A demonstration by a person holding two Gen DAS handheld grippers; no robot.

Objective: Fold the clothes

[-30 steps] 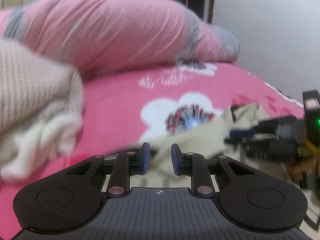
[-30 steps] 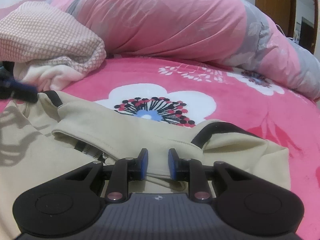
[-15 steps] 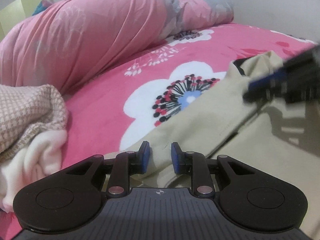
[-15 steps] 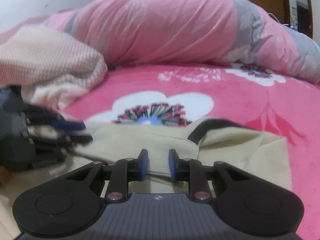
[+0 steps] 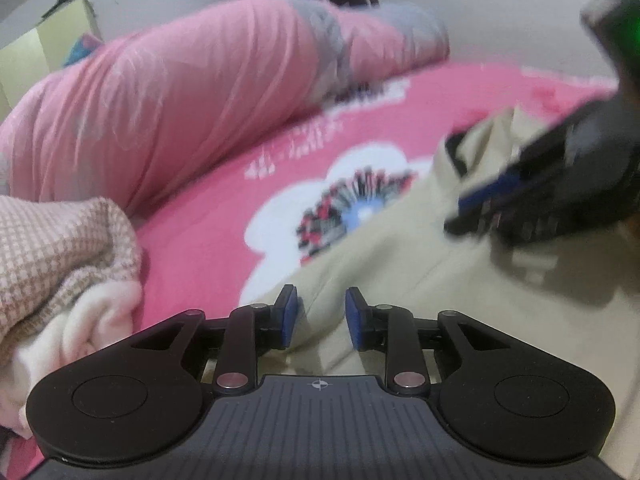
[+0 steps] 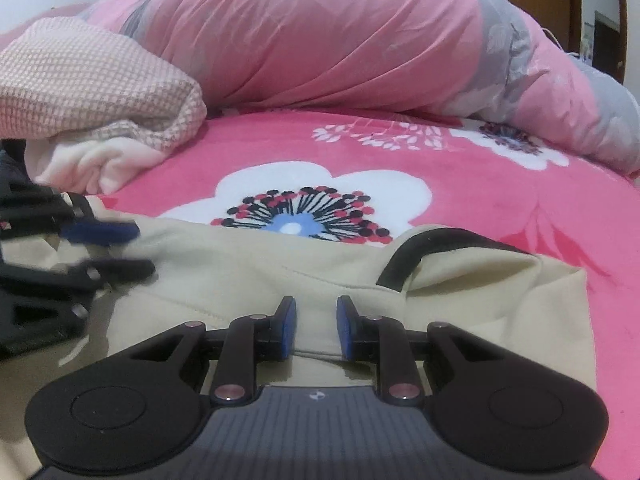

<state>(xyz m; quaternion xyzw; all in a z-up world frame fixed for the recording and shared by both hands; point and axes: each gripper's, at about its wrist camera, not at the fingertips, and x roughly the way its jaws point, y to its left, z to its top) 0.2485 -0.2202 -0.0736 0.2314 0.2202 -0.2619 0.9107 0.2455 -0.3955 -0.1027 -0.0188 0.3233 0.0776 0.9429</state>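
Left tool (image 5: 320, 316) dropped lower; checked blanket (image 5: 56, 256) beside beige garment (image 5: 420, 280).

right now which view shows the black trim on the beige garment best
The right wrist view: the black trim on the beige garment curves sharp and unobstructed just beyond the right gripper. In the left wrist view it is only a small blurred dark patch beside that gripper.
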